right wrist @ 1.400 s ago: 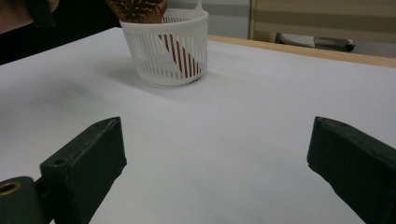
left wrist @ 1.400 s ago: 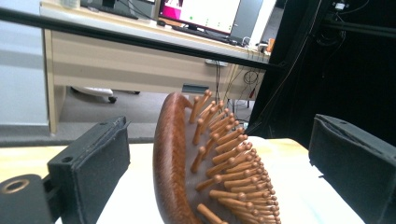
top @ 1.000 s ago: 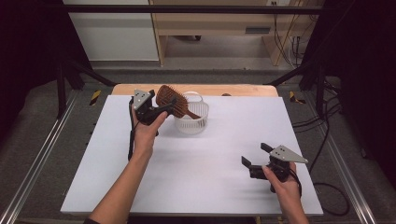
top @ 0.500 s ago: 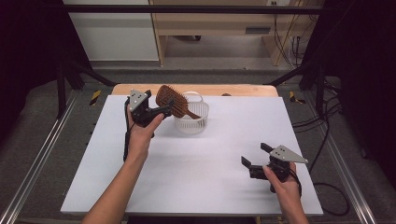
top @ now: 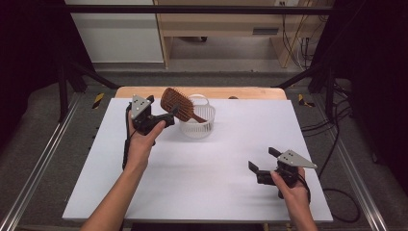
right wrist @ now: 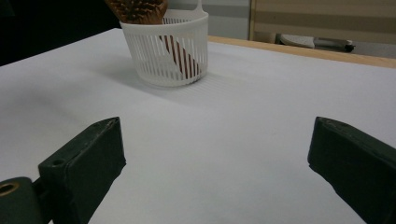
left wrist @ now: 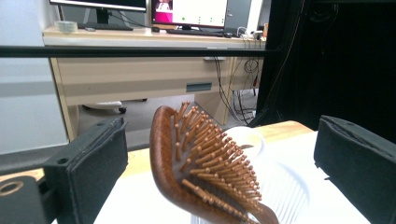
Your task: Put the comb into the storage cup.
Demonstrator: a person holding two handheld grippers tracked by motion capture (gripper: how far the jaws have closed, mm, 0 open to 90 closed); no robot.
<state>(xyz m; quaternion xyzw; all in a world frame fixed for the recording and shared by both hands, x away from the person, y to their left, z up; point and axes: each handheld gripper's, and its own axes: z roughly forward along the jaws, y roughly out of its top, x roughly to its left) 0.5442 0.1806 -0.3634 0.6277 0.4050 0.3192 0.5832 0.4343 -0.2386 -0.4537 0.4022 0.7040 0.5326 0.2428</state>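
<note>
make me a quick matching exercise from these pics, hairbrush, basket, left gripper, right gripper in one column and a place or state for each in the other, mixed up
Things:
1. hairbrush
2. basket
3. left gripper
4. right gripper

Places or states:
A. white and slatted, standing on the table's far half
B. open, low over the near right part of the white table
C. brown, handle down in the basket, head leaning out
D. open, beside the brush head, jaws on either side of it without touching

Pairs: 1-C, 2-A, 3-D, 4-B

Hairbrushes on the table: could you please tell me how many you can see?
1: a wooden hairbrush stands handle-down in the white basket, its head leaning out towards the open left hand-held gripper. The basket's slats might hide something smaller.
</note>
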